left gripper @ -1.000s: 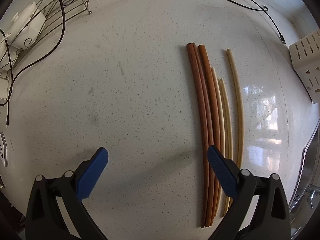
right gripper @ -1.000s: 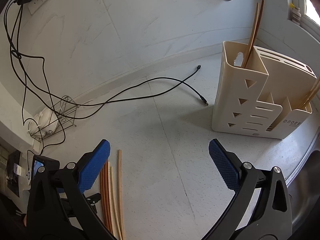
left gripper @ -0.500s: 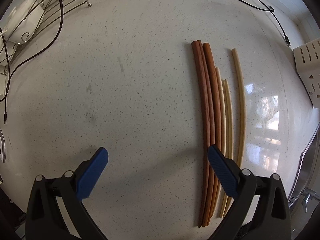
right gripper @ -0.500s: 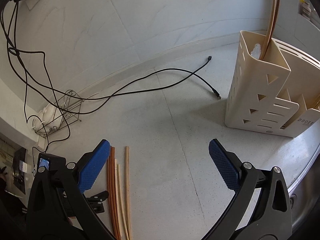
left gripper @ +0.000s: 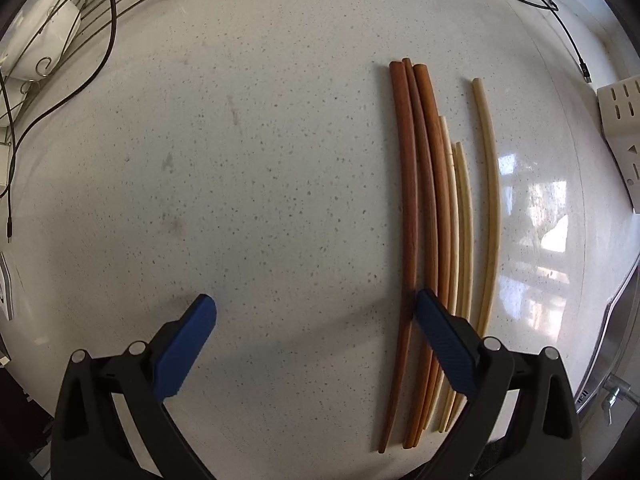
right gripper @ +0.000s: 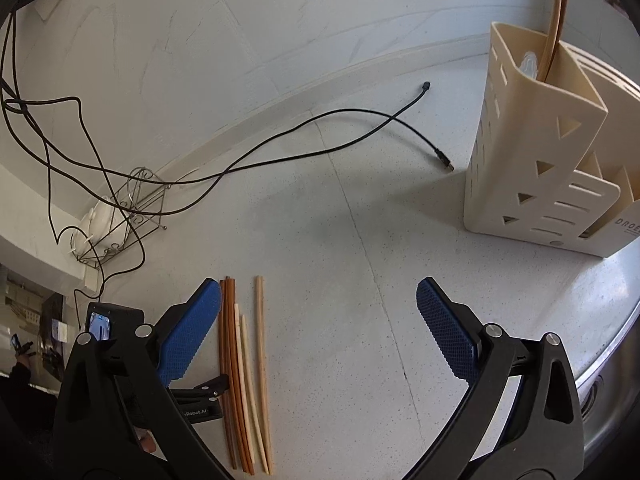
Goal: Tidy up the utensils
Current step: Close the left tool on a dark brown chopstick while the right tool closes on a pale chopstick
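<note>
Left wrist view: chopsticks [left gripper: 436, 216] lie side by side right of centre on the speckled worktop [left gripper: 248, 184], their near ends under the right finger of the left tool [left gripper: 316, 312], spread wide and empty. Right tool [right gripper: 318, 300], lower centre, gapes wide; the cream utensil holder [right gripper: 536, 168] stands upper right.
</note>
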Motion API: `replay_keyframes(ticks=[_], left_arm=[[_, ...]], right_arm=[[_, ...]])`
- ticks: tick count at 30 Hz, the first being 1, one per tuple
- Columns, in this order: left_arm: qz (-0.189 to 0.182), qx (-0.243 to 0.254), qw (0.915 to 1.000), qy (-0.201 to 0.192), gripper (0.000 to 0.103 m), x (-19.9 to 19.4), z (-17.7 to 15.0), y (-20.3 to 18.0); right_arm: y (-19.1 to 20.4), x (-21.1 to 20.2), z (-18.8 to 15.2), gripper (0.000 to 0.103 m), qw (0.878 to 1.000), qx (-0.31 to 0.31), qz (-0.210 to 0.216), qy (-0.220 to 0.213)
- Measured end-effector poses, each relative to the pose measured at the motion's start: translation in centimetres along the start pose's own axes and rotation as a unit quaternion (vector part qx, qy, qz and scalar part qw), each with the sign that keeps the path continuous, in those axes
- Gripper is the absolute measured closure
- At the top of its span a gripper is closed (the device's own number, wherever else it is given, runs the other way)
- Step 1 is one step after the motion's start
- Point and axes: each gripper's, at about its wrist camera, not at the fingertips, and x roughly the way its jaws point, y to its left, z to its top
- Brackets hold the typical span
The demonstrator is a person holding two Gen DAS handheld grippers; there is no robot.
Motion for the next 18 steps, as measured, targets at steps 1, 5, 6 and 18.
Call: replay_keyframes(ticks=[1, 5, 6, 18], left_arm=[[0.001, 0.009, 1.0, 0.003, 0.006, 0.0, -0.1, -0.2], [0.003, 0.027, 0.9996, 0.0, 0.018, -0.4, -0.2, -0.9], [0.003, 0.03, 0.9995, -0.001, 0.021, -0.6, -0.2, -1.2], [0.004, 0.03, 0.9994, -0.016, 0.047, -0.7, -0.8, -1.9]], right_arm=[[0.0, 0.1, 0.0, 0.01, 1.0, -0.001, -0.003, 0.001], [0.2, 0.3, 0.1, 0.01, 1.0, 0.002, -0.003, 0.005], [0.2, 0.3, 0.1, 0.01, 1.0, 0.003, -0.003, 0.005], [1.9, 2.7, -0.1, 0.02, 0.995, -0.037, -0.005, 0.095]])
